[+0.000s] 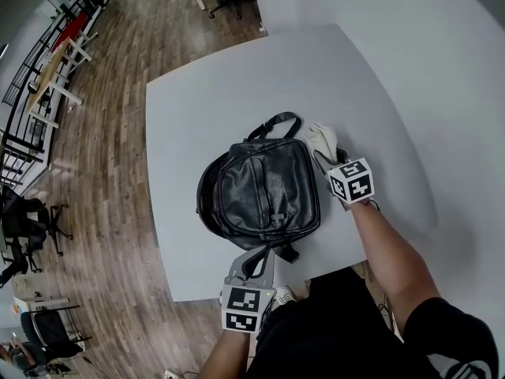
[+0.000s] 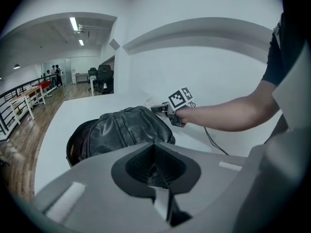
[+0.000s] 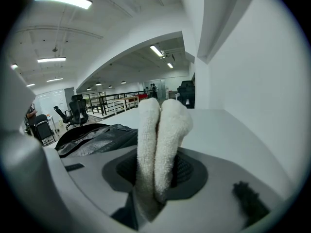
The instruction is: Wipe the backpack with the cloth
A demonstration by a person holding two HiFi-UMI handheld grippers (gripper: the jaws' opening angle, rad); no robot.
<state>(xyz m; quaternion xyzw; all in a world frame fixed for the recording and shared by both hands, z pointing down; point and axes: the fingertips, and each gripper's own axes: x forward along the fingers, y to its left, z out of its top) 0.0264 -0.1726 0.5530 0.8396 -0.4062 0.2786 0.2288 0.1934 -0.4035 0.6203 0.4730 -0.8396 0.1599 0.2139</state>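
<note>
A black leather backpack (image 1: 264, 192) lies flat in the middle of the white table (image 1: 237, 93), its top handle pointing away from me. My right gripper (image 1: 330, 158) is at the bag's right far corner, shut on a folded white cloth (image 1: 322, 139). In the right gripper view the cloth (image 3: 163, 130) stands up between the jaws, with the backpack (image 3: 92, 137) low to the left. My left gripper (image 1: 254, 265) sits at the table's near edge, shut on the bag's bottom strap (image 1: 272, 253). From the left gripper view the backpack (image 2: 121, 127) lies just ahead, with the right gripper (image 2: 163, 108) beyond it.
Wooden floor (image 1: 110, 172) lies left of the table, with office chairs (image 1: 31, 219) and desks (image 1: 55, 69) further off. A white wall (image 1: 442, 69) runs along the table's right side. Bare tabletop stretches beyond and left of the bag.
</note>
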